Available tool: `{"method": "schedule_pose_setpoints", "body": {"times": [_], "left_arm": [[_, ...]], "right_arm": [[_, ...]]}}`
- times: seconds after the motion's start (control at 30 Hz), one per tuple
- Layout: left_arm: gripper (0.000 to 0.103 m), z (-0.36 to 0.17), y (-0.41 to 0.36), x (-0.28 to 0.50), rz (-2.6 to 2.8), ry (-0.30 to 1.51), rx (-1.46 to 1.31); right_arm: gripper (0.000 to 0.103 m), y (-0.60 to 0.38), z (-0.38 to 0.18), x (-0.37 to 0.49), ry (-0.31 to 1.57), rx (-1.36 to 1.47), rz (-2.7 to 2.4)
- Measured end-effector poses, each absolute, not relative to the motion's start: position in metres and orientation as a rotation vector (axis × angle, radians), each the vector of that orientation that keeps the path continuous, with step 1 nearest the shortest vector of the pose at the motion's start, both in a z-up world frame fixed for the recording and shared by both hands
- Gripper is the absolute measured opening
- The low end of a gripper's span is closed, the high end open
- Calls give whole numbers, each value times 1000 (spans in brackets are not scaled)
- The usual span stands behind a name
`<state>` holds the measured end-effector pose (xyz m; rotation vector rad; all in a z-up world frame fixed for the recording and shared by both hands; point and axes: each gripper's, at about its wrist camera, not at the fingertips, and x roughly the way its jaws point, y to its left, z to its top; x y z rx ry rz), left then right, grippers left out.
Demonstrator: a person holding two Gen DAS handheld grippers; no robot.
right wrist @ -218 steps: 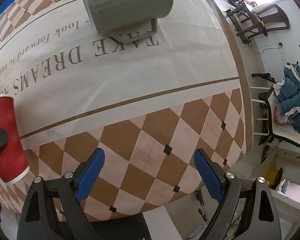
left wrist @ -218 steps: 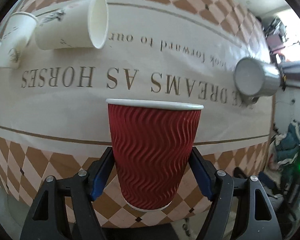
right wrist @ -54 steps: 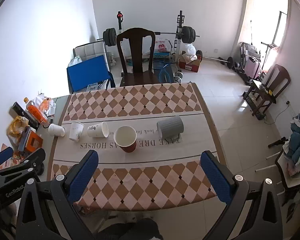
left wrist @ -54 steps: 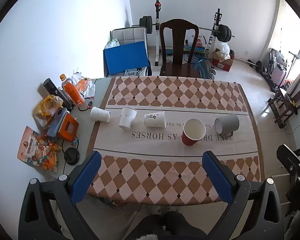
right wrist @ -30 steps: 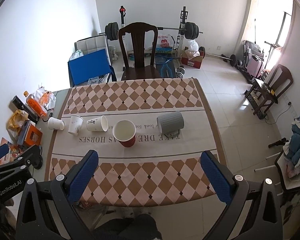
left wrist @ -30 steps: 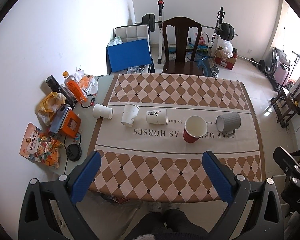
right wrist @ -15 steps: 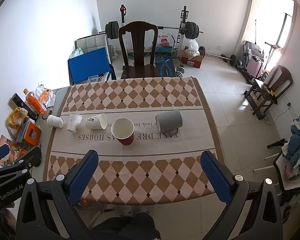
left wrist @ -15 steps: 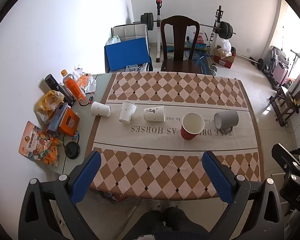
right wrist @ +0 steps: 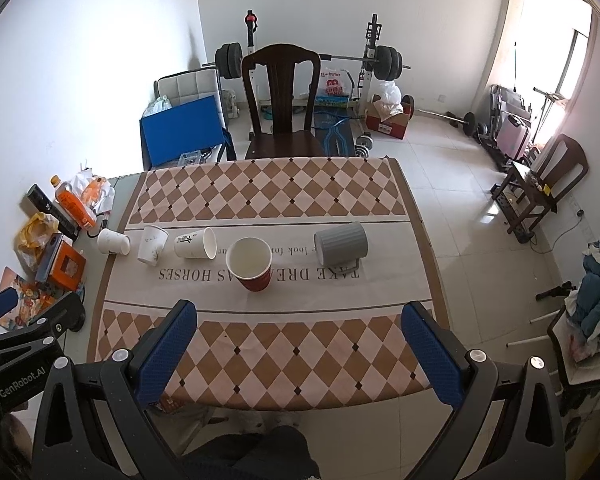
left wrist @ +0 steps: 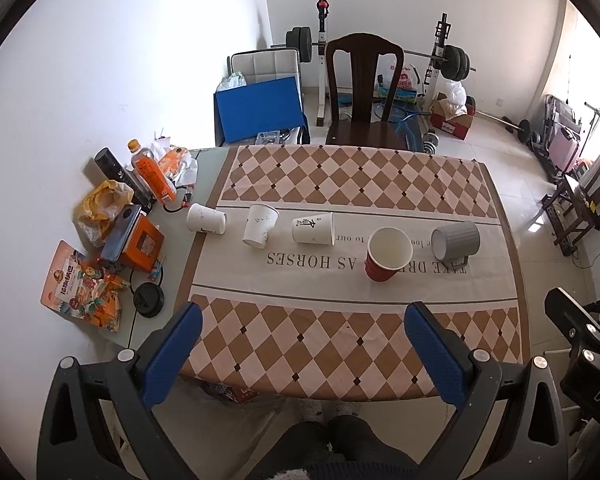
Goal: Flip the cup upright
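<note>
Red paper cup stands upright, mouth open to the ceiling, on the pale lettered band of the checkered table. Beside it, a grey mug lies on its side. Three white paper cups lie tipped over in a row toward the table's left end. You hold both tools high above and well back from the table. Your left tool and right tool are each spread wide, gripping nothing.
</note>
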<state>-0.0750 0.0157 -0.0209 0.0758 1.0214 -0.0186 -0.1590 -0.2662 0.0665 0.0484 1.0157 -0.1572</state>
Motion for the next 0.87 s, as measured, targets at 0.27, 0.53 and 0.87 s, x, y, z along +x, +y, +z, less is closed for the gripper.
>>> {"method": "schedule_pose_setpoints", "body": {"times": [0.27,0.53,0.87], "left_arm": [[103,-19,14,-78,-20,1022,67],[103,-18,13,-76,-17,1023,65],[103,-16,13,-75,-20,1029,56]], "right_arm": [[103,-265,68,-158,1017,49,-155],[103,-265,67,-157,1016,45,-154],[103,-261,70,-157,1020,41,-150]]}}
